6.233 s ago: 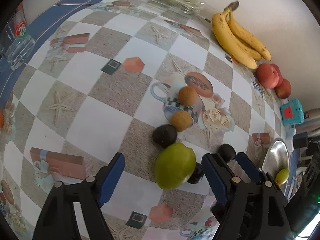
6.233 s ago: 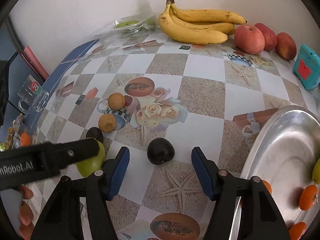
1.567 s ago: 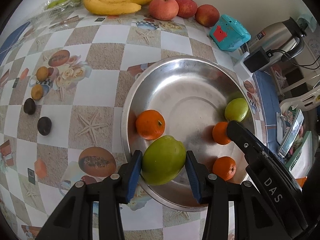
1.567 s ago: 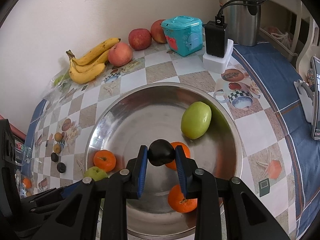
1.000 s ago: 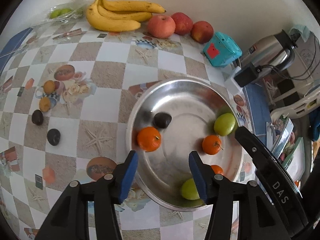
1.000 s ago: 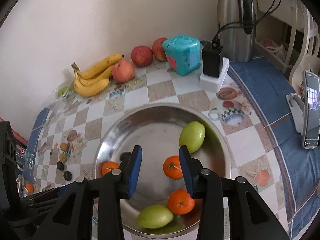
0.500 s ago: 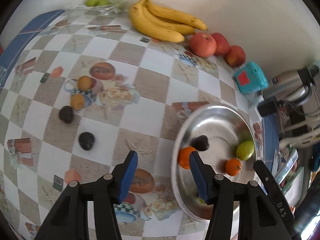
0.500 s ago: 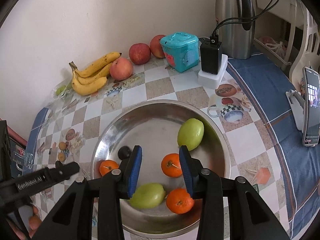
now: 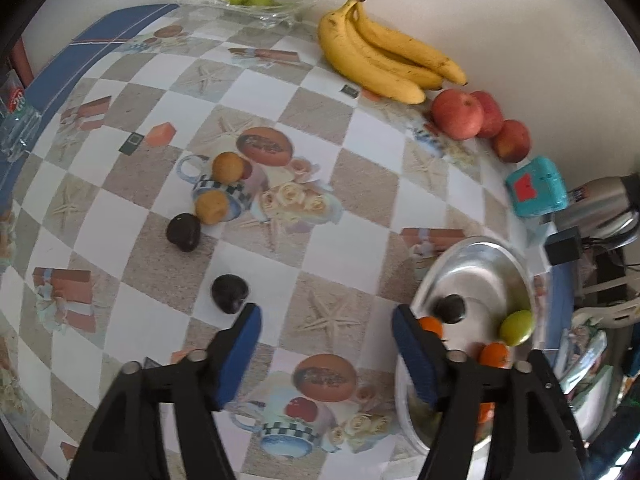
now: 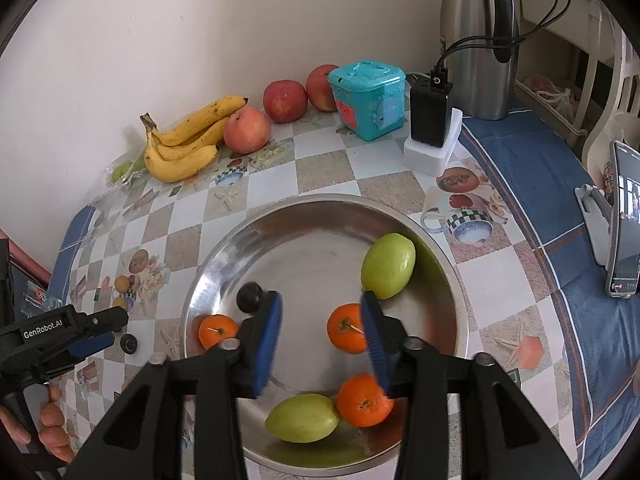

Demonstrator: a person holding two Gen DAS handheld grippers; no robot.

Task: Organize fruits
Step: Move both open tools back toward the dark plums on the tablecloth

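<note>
Left wrist view: the left tongs hang released over the checked surface, jaws just widened, nothing between them. A dark plum lies just beside the left pad, not touching it that I can tell; a second plum sits further off, next to two small tan fruits. Bananas and apples line the wall. The bowl sits at the right.

Right wrist view: the right tongs are released above the steel bowl, jaws just spread, grasping nothing. In the bowl lie two green mangoes, three oranges and one plum near the left wall. The left tongs show at the left edge, held by a hand, over a plum on the surface.
</note>
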